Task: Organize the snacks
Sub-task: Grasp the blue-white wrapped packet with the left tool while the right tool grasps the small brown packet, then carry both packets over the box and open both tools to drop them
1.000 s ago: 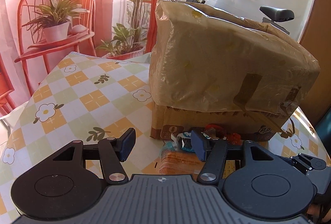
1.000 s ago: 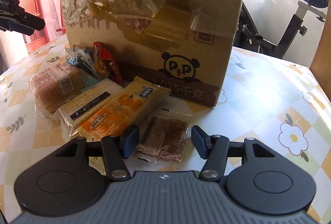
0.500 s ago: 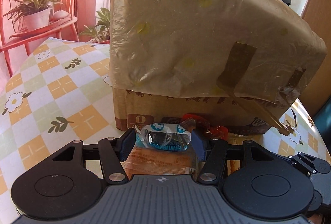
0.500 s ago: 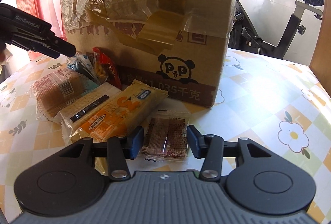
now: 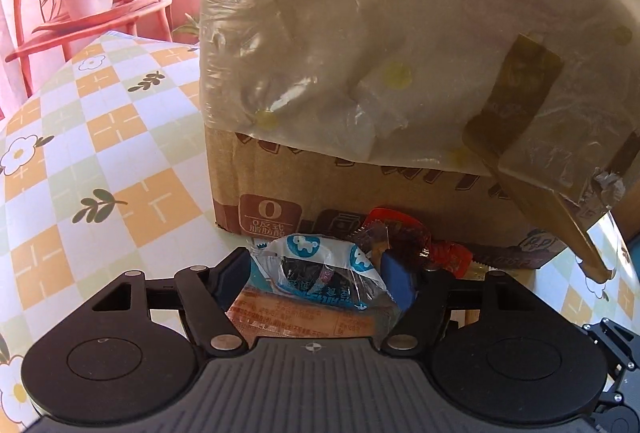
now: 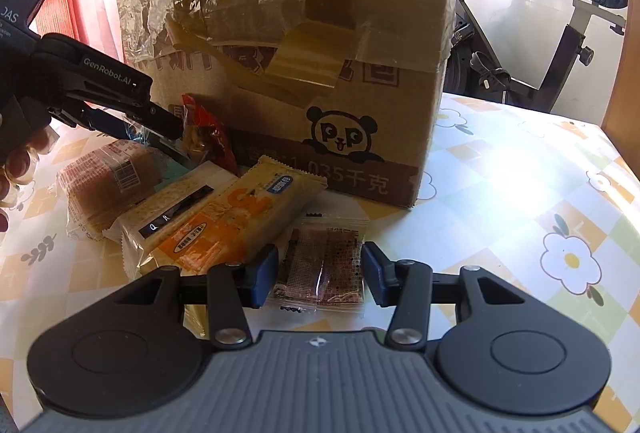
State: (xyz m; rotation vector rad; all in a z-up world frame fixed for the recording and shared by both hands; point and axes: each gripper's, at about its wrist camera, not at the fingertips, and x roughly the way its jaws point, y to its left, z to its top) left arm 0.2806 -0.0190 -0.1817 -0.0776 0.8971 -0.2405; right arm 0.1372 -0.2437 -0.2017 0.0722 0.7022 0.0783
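Nearest, the right gripper (image 6: 319, 273) straddles a small clear-wrapped brown wafer packet (image 6: 322, 265) lying flat on the table (image 6: 520, 193), pads just clear of it: it should settle lower before closing. Farther left, the left gripper (image 5: 316, 273), jaws just widened, brackets a blue-and-white packet (image 5: 320, 273) atop the pile against the cardboard box (image 6: 280, 53); centre it, then squeeze gently.

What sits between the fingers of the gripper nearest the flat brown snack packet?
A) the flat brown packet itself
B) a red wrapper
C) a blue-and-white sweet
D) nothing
A: the flat brown packet lies on the table between the right gripper's fingers.
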